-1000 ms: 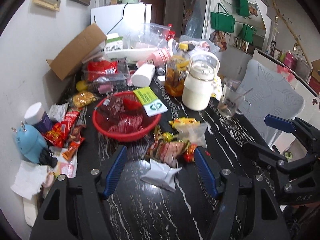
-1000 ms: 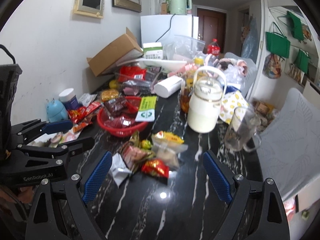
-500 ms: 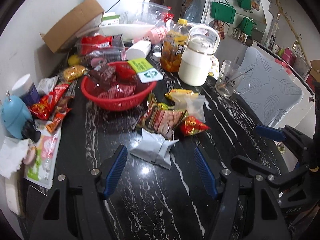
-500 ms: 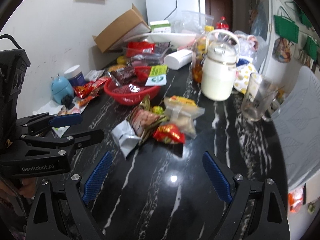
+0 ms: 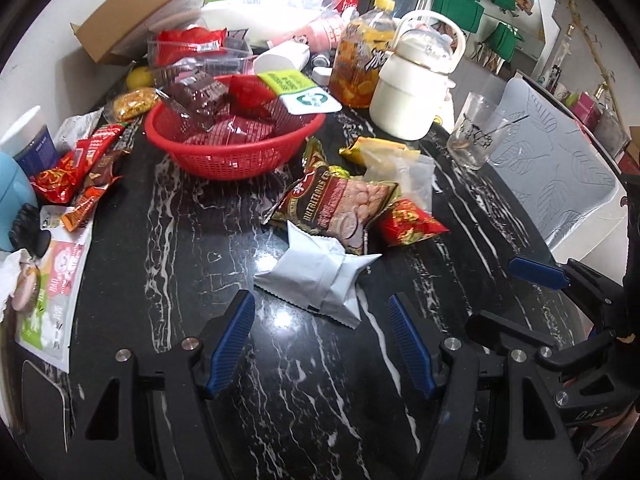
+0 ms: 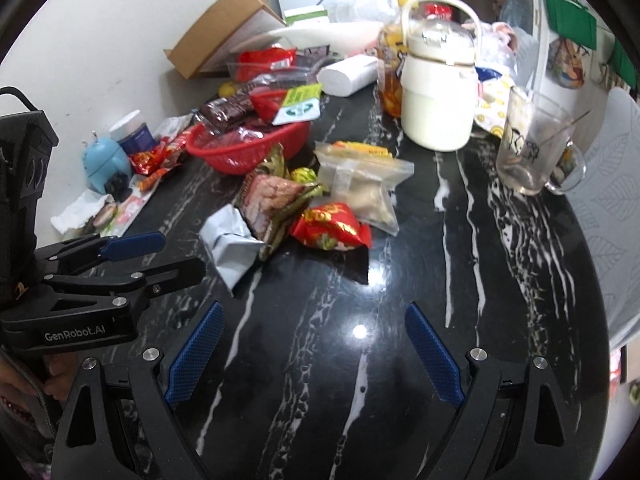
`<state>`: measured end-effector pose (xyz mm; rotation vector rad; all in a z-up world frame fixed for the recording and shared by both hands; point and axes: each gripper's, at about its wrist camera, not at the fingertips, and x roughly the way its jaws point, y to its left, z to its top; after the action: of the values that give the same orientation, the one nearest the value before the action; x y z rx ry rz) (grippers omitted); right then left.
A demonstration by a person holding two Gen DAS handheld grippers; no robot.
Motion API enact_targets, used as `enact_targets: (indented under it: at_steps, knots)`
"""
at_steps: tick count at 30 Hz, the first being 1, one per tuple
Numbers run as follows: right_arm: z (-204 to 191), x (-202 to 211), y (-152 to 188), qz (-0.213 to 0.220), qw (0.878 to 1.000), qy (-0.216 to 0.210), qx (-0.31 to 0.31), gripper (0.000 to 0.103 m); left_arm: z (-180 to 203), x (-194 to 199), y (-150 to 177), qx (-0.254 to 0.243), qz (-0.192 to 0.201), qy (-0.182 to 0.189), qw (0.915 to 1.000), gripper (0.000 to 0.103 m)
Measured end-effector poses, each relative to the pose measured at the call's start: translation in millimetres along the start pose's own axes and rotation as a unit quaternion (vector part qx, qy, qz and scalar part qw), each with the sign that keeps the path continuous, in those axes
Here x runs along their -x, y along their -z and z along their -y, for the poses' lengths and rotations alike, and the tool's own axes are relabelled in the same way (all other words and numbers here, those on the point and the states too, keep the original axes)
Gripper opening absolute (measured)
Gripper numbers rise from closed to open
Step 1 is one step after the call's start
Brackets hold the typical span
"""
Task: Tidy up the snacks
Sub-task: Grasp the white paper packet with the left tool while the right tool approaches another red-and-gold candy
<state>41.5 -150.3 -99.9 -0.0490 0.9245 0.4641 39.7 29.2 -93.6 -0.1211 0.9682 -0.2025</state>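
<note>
On the black marble table, loose snacks lie in a pile: a silver foil packet (image 5: pixel 316 280) (image 6: pixel 230 242), a peanut bag (image 5: pixel 338 208) (image 6: pixel 272 200), a small red packet (image 5: pixel 408 222) (image 6: pixel 332 226) and a clear zip bag (image 5: pixel 400 168) (image 6: pixel 360 184). Behind them stands a red basket (image 5: pixel 236 152) (image 6: pixel 248 148) holding dark red packets. My left gripper (image 5: pixel 320 312) hovers open just in front of the silver packet, nothing between its fingers. My right gripper (image 6: pixel 314 320) is open wide over bare table, short of the red packet. Each gripper shows at the edge of the other's view.
A cream jug (image 5: pixel 412 92) (image 6: pixel 438 92), a juice bottle (image 5: pixel 360 68) and a glass mug (image 5: pixel 474 136) (image 6: pixel 528 148) stand behind the pile. More snack packets (image 5: pixel 80 172), a blue toy (image 6: pixel 104 162) and a cardboard box (image 5: pixel 140 8) line the left wall. A grey chair (image 5: pixel 560 168) stands right.
Both grippers have sunk toward the table and tilted downward, so the snack pile looms larger and nearer. Their jaws kept the same width. No snack has moved.
</note>
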Motion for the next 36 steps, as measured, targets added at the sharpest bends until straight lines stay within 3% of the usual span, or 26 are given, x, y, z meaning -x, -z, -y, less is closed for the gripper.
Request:
enact_targets:
  at_steps: [11,25,29,36]
  knots:
    - [16,-23,-12,-0.018,1.000,-0.007,-0.019,0.093,-9,-38,-14,-0.002,-0.034,0.019,0.9992,0.068]
    - [22,-37,-36,-0.022,1.000,-0.009,-0.012,0.093,-4,-30,-29,-0.064,0.009,0.026,0.9976,0.068]
    - [25,-39,-39,-0.023,1.000,-0.009,-0.013,0.093,-3,-41,-31,-0.086,-0.007,0.028,0.9959,0.068]
    - [30,-42,-42,-0.024,1.000,-0.005,-0.017,0.093,-4,-57,-26,-0.080,-0.032,0.047,0.9951,0.066]
